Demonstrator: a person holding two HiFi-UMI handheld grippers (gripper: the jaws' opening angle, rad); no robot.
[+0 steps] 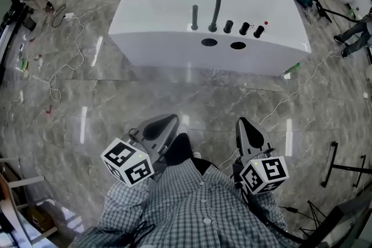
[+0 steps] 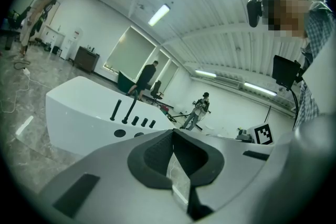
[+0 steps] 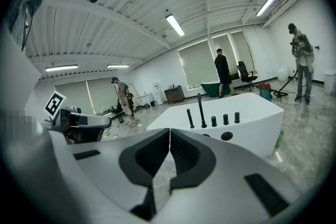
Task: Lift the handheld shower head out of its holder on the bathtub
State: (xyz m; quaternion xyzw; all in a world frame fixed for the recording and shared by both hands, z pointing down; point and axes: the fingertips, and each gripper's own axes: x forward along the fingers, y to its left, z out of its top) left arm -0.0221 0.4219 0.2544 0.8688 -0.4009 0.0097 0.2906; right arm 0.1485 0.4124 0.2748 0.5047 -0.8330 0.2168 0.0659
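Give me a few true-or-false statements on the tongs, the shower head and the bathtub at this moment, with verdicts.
1. Both the left tongs and the right tongs are shut with nothing between them. True.
2. The shower head is lifted out and held in the right tongs. False: it stands upright on the bathtub's ledge, left of the curved spout.
3. The bathtub is white and its fittings are black. True.
4. The left tongs touch the bathtub. False: both tongs are close to the person's body, with a stretch of floor between them and the tub.
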